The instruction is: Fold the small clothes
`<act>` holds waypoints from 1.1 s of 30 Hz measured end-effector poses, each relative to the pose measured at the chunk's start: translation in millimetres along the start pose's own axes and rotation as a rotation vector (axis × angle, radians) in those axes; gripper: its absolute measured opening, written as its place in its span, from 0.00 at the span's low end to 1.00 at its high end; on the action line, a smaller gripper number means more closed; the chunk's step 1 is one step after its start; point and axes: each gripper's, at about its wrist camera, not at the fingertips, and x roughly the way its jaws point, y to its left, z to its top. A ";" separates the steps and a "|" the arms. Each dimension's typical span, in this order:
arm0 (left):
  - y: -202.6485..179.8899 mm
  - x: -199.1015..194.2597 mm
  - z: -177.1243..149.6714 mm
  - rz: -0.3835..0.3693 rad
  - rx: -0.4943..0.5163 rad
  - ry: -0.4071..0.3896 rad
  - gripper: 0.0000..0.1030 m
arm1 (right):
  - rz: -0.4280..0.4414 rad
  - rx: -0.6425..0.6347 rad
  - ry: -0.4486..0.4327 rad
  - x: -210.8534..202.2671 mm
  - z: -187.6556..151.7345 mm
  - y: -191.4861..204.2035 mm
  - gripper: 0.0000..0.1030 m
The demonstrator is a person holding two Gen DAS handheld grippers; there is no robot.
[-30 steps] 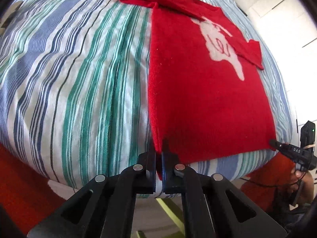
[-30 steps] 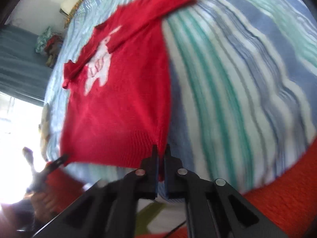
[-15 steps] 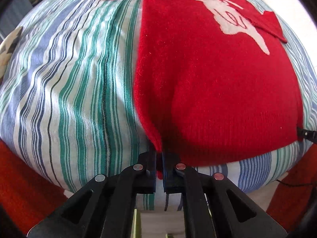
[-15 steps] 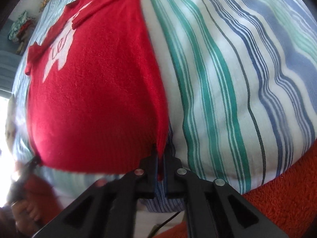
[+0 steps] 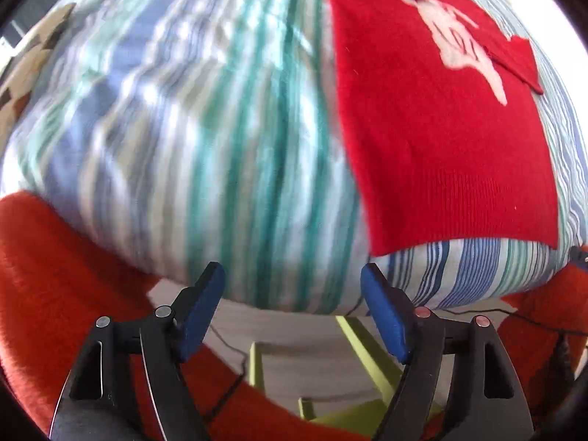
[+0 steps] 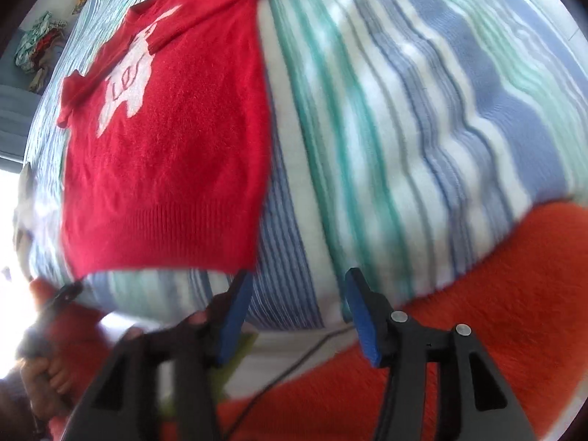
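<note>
Left wrist view, reading from its left side: blurred striped bedsheet (image 5: pixel 205 139) fills most of the frame, with orange cloth (image 5: pixel 55 257) below it, and my left gripper (image 5: pixel 292 275) hangs over the bed's edge with its jaws spread wide and nothing between them. They have just been opening, and the hem corner is free. To the right lies the red sweater (image 5: pixel 441 147), flat on the sheet, its ribbed hem nearest me and its sleeves folded in across the white motif.

Right wrist view, from its left: the red sweater (image 6: pixel 165 147) lies flat again, hem toward me, then the striped bedsheet (image 6: pixel 404 128), then orange cloth (image 6: pixel 496 312) at lower right. My right gripper (image 6: pixel 297 283) stands parted and empty just below the hem's near corner, its jaws also freshly opened. A hand gripping the other tool shows dimly at far left.

I judge the knit light, soft and limp, a little fuzzy, so it should grip well but sag and stretch if lifted by one point. The ribbed hem corners look the firmest places to pinch, both at once, to carry the bottom up toward the neckline.
</note>
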 end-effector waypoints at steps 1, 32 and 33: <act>9.4 -12.2 -0.8 0.011 -0.018 -0.039 0.76 | -0.015 -0.017 -0.021 -16.4 1.4 -5.1 0.51; 39.1 -49.0 13.0 0.034 -0.226 -0.134 0.81 | 0.022 0.193 -0.691 -88.3 216.8 -157.3 0.06; 31.2 -50.7 15.2 0.030 -0.207 -0.136 0.81 | 0.012 0.219 -0.677 -83.6 216.1 -171.8 0.06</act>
